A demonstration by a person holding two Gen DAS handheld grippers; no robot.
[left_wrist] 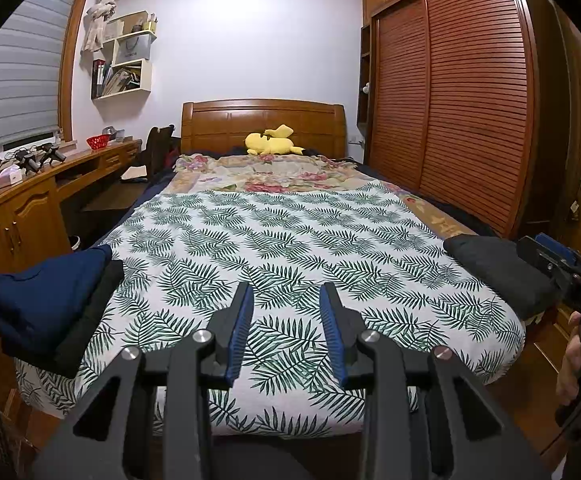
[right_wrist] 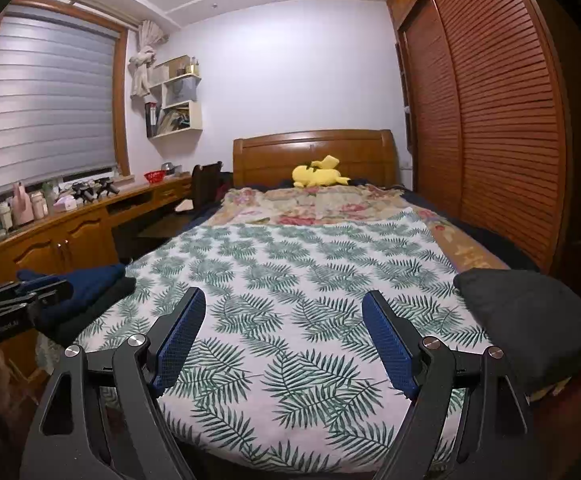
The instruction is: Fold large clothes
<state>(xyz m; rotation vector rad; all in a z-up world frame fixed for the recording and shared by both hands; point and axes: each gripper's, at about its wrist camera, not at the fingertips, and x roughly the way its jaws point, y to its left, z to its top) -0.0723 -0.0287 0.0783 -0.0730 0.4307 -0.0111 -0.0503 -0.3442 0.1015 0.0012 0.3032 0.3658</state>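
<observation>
Both grippers are hovering empty: left gripper (left_wrist: 286, 320) part-open, right gripper (right_wrist: 284, 336) wide. Folded navy stack (left_wrist: 46, 292) is lying lower left; dark garment (left_wrist: 490, 268) at right appears unhandled.

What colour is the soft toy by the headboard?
Yellow. The soft toy lies at the far end of the bed; it shows best in the right wrist view.
</observation>
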